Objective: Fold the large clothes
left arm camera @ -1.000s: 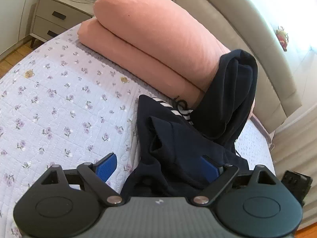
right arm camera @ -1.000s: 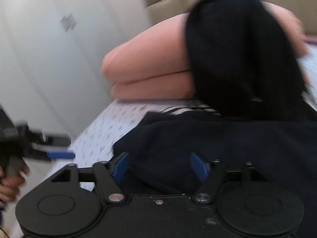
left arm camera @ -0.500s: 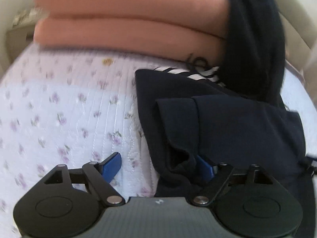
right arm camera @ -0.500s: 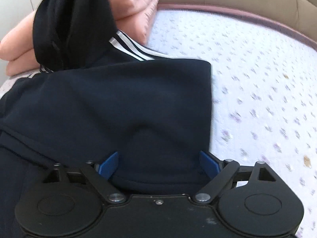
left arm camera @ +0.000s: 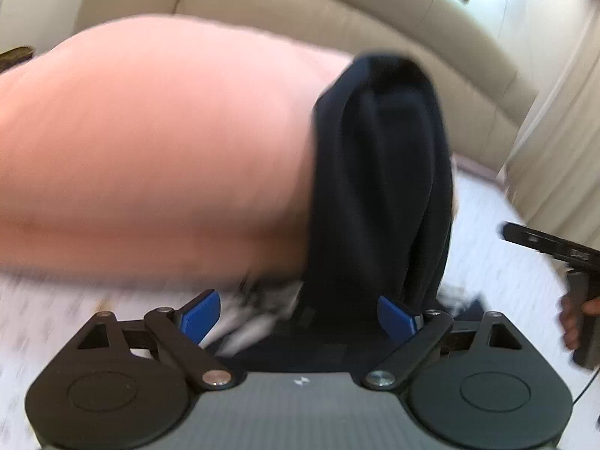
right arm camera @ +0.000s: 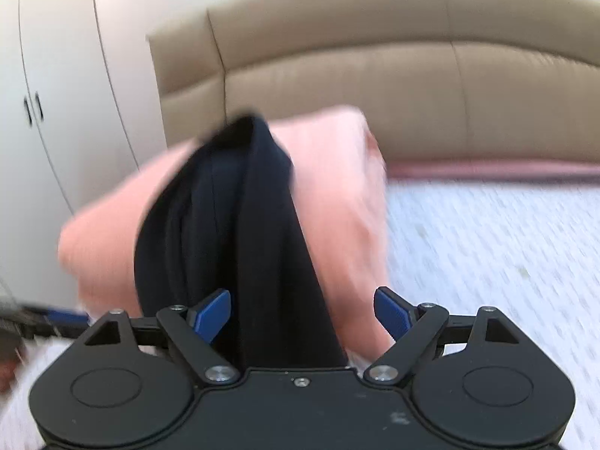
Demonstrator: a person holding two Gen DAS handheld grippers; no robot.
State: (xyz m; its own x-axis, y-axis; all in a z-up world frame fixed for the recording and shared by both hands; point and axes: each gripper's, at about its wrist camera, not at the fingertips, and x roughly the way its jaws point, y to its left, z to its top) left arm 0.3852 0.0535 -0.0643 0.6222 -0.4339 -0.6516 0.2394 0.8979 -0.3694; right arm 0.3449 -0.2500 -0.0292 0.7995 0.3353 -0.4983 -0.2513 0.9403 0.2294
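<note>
The dark garment (left arm camera: 378,187) is hanging up over the end of the pink folded quilt (left arm camera: 150,142) at the head of the bed (right arm camera: 487,243), its lower part trailing down onto the bedspread in front of me — that draped end is the part I judge needs pulling flat for folding. I am bringing my left hand-held gripper (left arm camera: 298,318) in at its base; the jaws are opening, cloth lying between them but the blue pads not pressing on it. My right hand-held gripper (right arm camera: 302,315) is closing slightly from very wide, the dark fabric running between its pads, not pinched as far as I can tell. Beyond the quilt stands the padded headboard (right arm camera: 412,86) — with a white wardrobe (right arm camera: 56,93) beside it.
</note>
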